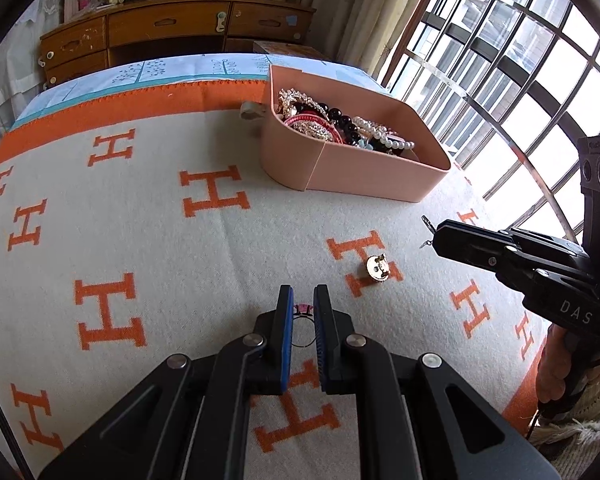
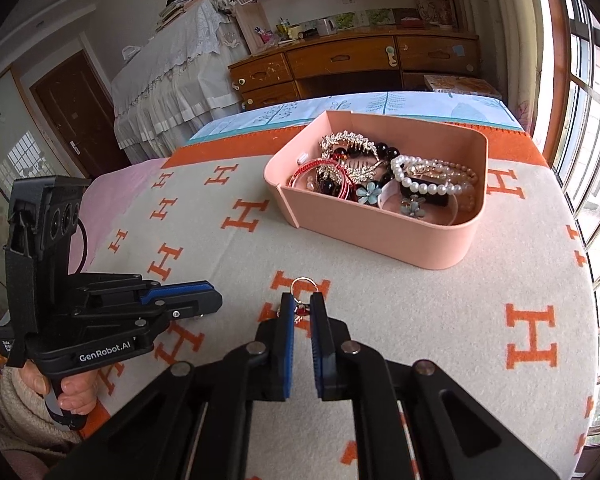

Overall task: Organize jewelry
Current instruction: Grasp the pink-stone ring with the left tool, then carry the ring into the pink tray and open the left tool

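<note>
Pink plastic forms the jewelry box [image 2: 384, 232], which sits at the far right of the blanket [image 1: 140, 216] and is already heaped with pearl strands [image 2: 428, 184], flower clips and a rhinestone comb. Our left gripper [image 1: 303, 312] is closed to a narrow gap around a thin wire ring with a pink top [image 1: 303, 322], low over the blanket at the near centre. Our right gripper [image 2: 301, 312] pinches a small red-and-silver charm [image 2: 301, 309], with a gold ring [image 2: 301, 280] lying just past its tips (whether that ring belongs to the same piece, we cannot tell).

A gold earring piece [image 1: 377, 267] lies loose on an orange H, between our two grippers and well short of the box.

We judge the step in hand to be carrying both small pieces to the box. To do it well, we should keep each pinch steady, lift clear of the blanket before travelling, bring the tips over the near rim and release low so nothing bounces out. The thin ring could slip between the pads, so no sudden tilting.
</note>
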`<act>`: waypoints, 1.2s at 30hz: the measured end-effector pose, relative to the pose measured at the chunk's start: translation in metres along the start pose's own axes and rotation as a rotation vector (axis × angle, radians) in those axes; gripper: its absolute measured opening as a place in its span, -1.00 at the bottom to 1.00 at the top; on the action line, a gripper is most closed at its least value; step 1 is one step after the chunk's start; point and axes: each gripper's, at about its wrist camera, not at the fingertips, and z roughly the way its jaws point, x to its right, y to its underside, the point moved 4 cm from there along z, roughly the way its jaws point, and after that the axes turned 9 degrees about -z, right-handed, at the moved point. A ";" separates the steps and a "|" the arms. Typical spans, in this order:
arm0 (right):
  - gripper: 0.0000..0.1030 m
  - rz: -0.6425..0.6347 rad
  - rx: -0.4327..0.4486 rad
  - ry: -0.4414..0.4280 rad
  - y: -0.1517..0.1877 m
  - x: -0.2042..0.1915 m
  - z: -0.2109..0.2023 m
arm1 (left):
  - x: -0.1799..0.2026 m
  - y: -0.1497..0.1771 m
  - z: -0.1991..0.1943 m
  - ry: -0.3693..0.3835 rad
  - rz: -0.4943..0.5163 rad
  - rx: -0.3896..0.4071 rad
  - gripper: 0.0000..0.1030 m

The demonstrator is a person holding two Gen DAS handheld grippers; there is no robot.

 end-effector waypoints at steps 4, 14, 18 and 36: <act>-0.85 0.042 0.033 -0.030 -0.019 0.007 -0.023 | 0.020 -0.021 -0.023 0.000 0.033 0.044 -0.85; -0.85 0.182 0.228 -0.068 -0.098 0.034 -0.097 | 0.080 -0.116 -0.082 0.057 0.099 0.175 -0.85; -0.85 0.222 0.262 -0.042 -0.120 0.051 -0.099 | 0.089 -0.147 -0.070 0.084 0.079 0.162 -0.85; -0.83 0.295 0.049 0.124 -0.110 0.097 -0.007 | 0.067 -0.167 0.016 -0.050 0.006 0.128 0.33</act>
